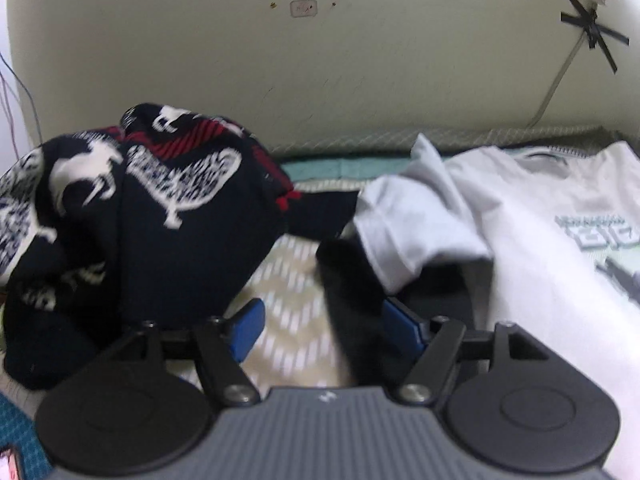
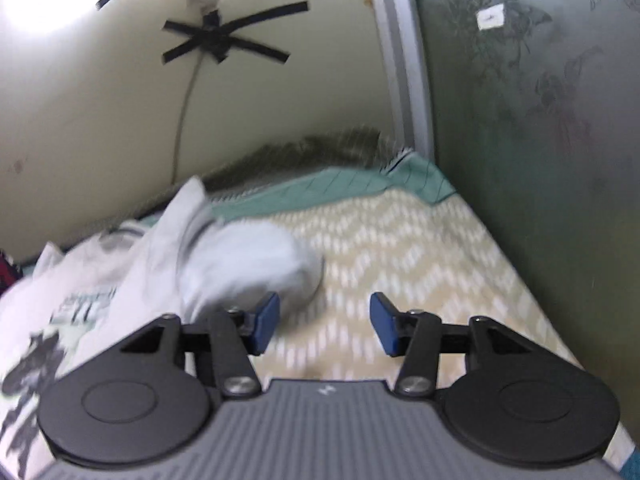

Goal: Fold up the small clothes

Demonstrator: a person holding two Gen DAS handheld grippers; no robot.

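Note:
A white T-shirt [image 1: 532, 240] with a grey-green print lies spread on the bed at the right of the left wrist view; its sleeve [image 1: 416, 220] hangs near my left gripper's right finger. It also shows in the right wrist view [image 2: 132, 276] at the left, with a sleeve bunched in front of the left finger. A dark navy garment [image 1: 132, 216] with white and red patterns is heaped at the left. My left gripper [image 1: 324, 332] is open and empty above the bedspread. My right gripper [image 2: 324, 328] is open and empty beside the shirt.
The bed has a beige zigzag bedspread [image 2: 400, 248] with a teal cloth [image 2: 360, 188] at its far edge. A cream wall [image 1: 320, 60] with a taped cable [image 2: 224, 36] runs behind. A dark frosted panel [image 2: 540, 120] stands at the right.

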